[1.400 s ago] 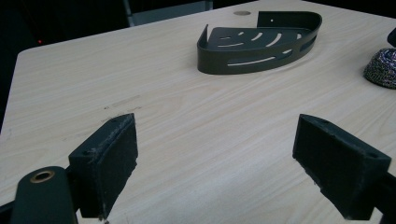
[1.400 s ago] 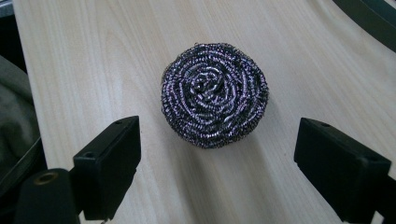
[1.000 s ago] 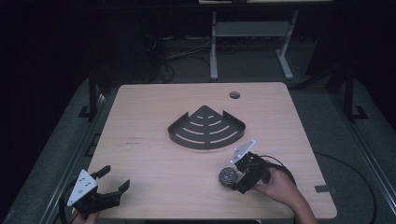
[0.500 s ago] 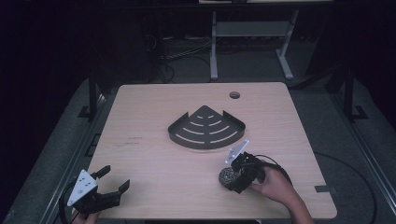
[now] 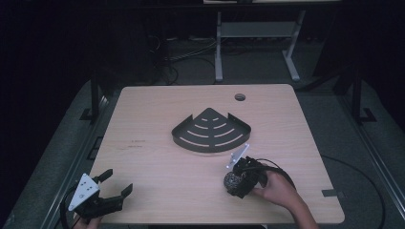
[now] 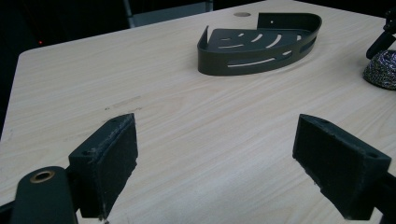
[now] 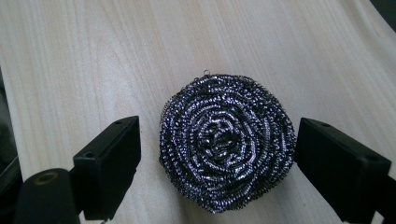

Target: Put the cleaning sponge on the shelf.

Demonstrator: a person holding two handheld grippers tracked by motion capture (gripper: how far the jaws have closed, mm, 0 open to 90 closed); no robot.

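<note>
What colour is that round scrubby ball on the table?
The scrubber ball is shiny silver-grey metal wire with dark gaps, coiled in rings. The right gripper view shows it best.

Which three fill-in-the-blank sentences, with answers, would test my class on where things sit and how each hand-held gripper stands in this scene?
1. The right hand-held gripper has its jaws on either side of the steel ____.
2. The black corner shelf lies on the ____, with nothing in it.
3. The left hand-held gripper has its jaws spread ____, holding nothing.

Missing words: scourer; table; open
</note>
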